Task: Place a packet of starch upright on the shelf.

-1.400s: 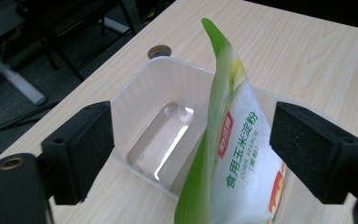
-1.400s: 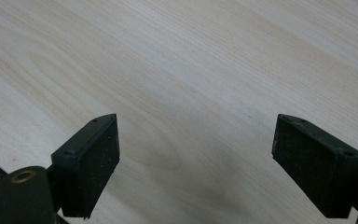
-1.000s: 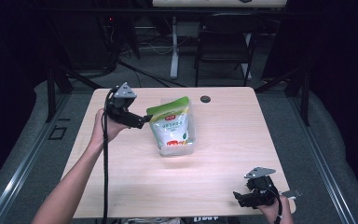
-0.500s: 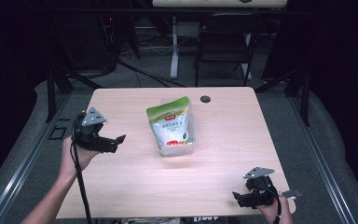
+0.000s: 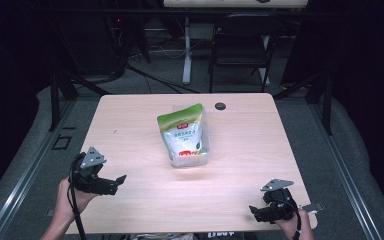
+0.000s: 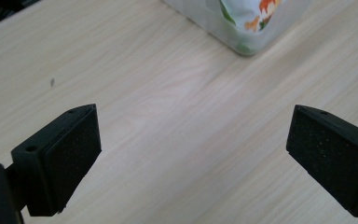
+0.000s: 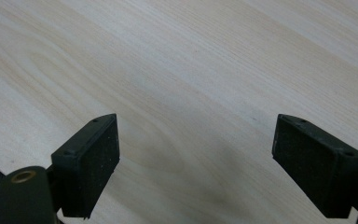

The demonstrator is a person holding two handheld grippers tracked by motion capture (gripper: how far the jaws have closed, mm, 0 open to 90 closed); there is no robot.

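At the lower left of the high view, the left gripper (image 5: pixel 119 180) is held in a hand (image 5: pixel 70 200) over the table's (image 5: pixel 130 115) left edge, its jaws pointing right toward the middle of the table. Its cable hangs down past the wrist to the bottom of the frame. In the left gripper view the jaws stand wide apart with nothing between them, just bare pale wood, and the tub's (image 6: pixel 242 28) rounded clear corner sits at the top of the frame, right of centre, well apart from the jaw tips.

In the centre of the high view, slightly above the middle, lies the bag (image 5: pixel 182 134): a green-topped, white pouch with a red label and a printed picture near its bottom end. It rests in a clear tub (image 5: pixel 202 159), tilted so that the green top leans toward the upper left. Nothing touches it. Just up and right of it, near the table's far edge, is a small dark disc (image 5: pixel 220 106).

At the lower right of the high view, the right gripper (image 5: pixel 255 212) is held low over the table's near right corner, jaws pointing left. In the right gripper view its jaws are spread wide over bare wood, holding nothing.
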